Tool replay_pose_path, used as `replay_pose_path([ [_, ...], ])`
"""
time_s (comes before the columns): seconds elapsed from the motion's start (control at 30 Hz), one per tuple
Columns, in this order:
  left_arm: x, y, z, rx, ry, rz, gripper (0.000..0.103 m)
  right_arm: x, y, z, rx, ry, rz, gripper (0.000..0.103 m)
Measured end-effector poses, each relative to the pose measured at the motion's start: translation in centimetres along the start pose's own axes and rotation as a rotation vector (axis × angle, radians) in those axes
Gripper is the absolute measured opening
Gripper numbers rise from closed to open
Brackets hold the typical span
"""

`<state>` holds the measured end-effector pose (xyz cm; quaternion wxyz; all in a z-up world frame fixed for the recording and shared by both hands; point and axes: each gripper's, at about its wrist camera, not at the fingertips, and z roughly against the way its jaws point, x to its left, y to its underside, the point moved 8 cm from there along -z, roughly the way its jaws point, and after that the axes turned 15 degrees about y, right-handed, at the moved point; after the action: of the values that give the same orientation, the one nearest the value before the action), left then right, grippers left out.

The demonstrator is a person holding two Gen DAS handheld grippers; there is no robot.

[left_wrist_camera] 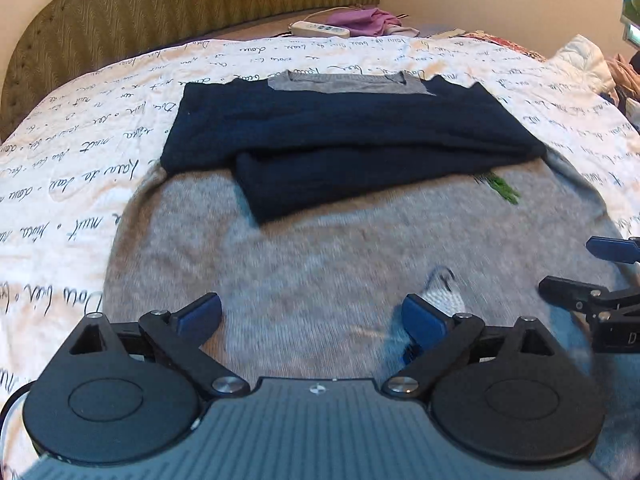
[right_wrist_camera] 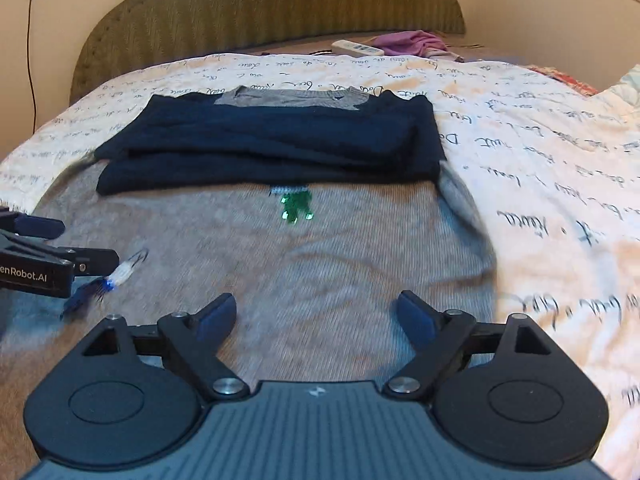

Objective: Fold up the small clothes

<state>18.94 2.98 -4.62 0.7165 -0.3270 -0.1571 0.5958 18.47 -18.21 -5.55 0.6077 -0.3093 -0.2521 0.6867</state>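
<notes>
A small grey sweater (left_wrist_camera: 312, 264) lies flat on the bed, its two navy sleeves (left_wrist_camera: 352, 140) folded across the chest below the grey collar (left_wrist_camera: 344, 80). It also shows in the right wrist view (right_wrist_camera: 320, 256), with navy sleeves (right_wrist_camera: 276, 144) and a green sequin patch (right_wrist_camera: 296, 206). A white and blue tassel (right_wrist_camera: 120, 274) lies on the grey body near the hem. My left gripper (left_wrist_camera: 312, 316) is open and empty above the lower left body. My right gripper (right_wrist_camera: 316, 316) is open and empty above the lower right body.
The bed carries a white cover with script writing (right_wrist_camera: 560, 184). A green padded headboard (right_wrist_camera: 272, 12) stands behind. A white power strip (right_wrist_camera: 356, 47) and a purple garment (right_wrist_camera: 416, 42) lie at the head. More clothes (left_wrist_camera: 588, 60) are piled at the far right.
</notes>
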Motion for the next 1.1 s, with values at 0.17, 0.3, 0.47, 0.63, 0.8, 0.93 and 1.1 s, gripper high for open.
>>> replay_pose_path([
  [0.17,-1.1,2.6,1.7,0.005,0.003,-0.007,0.103,-0.2,2.1,2.0,-0.004,0.023,-0.040,0.092],
  [0.3,-1.8,4.6,3.4,-0.002,-0.013,0.003,0.103,-0.2,3.4,3.5,0.013,0.035,-0.050,0.093],
  [0.47,-2.9,7.2,5.8,-0.019,-0.012,0.001,0.103,0.0,5.7,5.4,0.007,0.051,-0.047,0.099],
  [0.63,-3.8,10.0,7.9,-0.038,-0.005,-0.014,0.103,-0.3,7.6,7.2,-0.013,0.049,-0.059,0.099],
  [0.8,-4.1,11.8,9.4,-0.063,-0.004,-0.005,0.103,-0.2,9.2,8.8,-0.051,0.059,-0.037,0.099],
  [0.93,-4.3,12.5,10.1,-0.070,-0.008,0.005,0.103,-0.4,10.0,9.5,-0.041,0.058,-0.063,0.102],
  [1.1,-4.6,13.4,10.7,-0.077,-0.012,0.005,0.103,-0.4,10.9,10.4,-0.051,0.058,-0.067,0.102],
])
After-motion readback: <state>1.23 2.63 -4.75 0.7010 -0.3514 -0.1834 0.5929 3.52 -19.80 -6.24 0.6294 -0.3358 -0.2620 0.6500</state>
